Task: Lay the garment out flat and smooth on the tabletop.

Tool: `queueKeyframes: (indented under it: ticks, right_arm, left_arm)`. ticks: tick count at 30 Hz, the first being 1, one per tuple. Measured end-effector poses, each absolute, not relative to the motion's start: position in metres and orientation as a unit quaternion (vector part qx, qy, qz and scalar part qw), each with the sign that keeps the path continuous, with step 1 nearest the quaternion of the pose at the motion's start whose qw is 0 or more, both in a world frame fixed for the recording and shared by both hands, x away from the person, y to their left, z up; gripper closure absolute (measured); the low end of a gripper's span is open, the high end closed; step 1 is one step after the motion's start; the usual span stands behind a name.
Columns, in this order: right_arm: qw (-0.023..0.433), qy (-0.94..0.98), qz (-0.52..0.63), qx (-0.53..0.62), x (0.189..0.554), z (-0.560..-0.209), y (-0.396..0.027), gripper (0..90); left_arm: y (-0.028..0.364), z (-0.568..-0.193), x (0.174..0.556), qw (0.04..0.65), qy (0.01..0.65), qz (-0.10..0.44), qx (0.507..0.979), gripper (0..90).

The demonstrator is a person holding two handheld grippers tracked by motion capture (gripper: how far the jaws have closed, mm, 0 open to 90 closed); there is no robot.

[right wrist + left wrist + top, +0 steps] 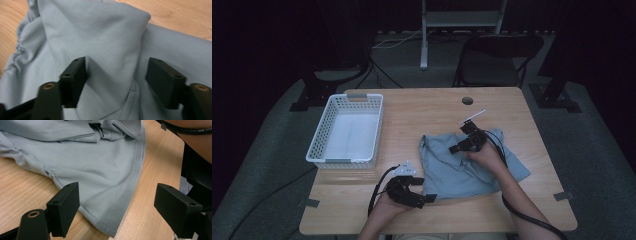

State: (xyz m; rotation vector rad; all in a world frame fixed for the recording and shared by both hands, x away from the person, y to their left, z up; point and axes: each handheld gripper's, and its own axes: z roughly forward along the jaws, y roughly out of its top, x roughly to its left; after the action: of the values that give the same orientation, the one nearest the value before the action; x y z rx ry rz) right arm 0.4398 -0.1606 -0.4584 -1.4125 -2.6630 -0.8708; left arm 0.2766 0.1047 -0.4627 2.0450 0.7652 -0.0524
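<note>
Grey-blue cloth, a shirt (467, 162), lay crumpled right of centre on the wooden worktop (432, 107), its long axis running from far left to near right. A raised fold stood between the right gripper (116, 83)'s parted jaws, unpinched. Its near hem corner lay between the left gripper (116, 208)'s open jaws. A white basket (346, 131) sat well left.

Matt grey cloth shirt (467, 162); smooth wood table (422, 107).
</note>
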Motion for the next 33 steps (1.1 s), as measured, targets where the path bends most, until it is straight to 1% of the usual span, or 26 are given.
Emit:
queueKeyframes:
  ticks: [6, 9, 11, 15, 22, 33]
  right_arm:
    - [-0.017, -0.865, -0.267, -0.425, 0.434, -0.452, -0.154, 61.9]
    - [-0.019, -0.867, -0.274, -0.417, 0.431, -0.447, -0.154, 70.2]
    - [-0.019, -0.868, -0.281, -0.408, 0.427, -0.442, -0.154, 73.7]
    - [-0.021, -0.872, -0.292, -0.391, 0.42, -0.431, -0.151, 76.9]
    - [-0.023, -0.886, -0.301, -0.351, 0.401, -0.417, -0.138, 76.9]
    - [-0.023, -0.907, -0.308, -0.287, 0.361, -0.419, -0.115, 75.9]
  left_arm:
    - [0.108, -0.461, 0.276, 0.464, 0.31, -0.019, 0.829, 21.7]
    - [0.107, -0.461, 0.276, 0.464, 0.31, -0.02, 0.829, 21.7]
    - [0.106, -0.462, 0.276, 0.464, 0.31, -0.021, 0.829, 21.7]
    - [0.106, -0.463, 0.276, 0.463, 0.313, -0.023, 0.829, 21.6]
    - [0.106, -0.461, 0.275, 0.464, 0.311, -0.02, 0.829, 21.6]
    - [0.106, -0.461, 0.275, 0.464, 0.31, -0.017, 0.83, 21.7]
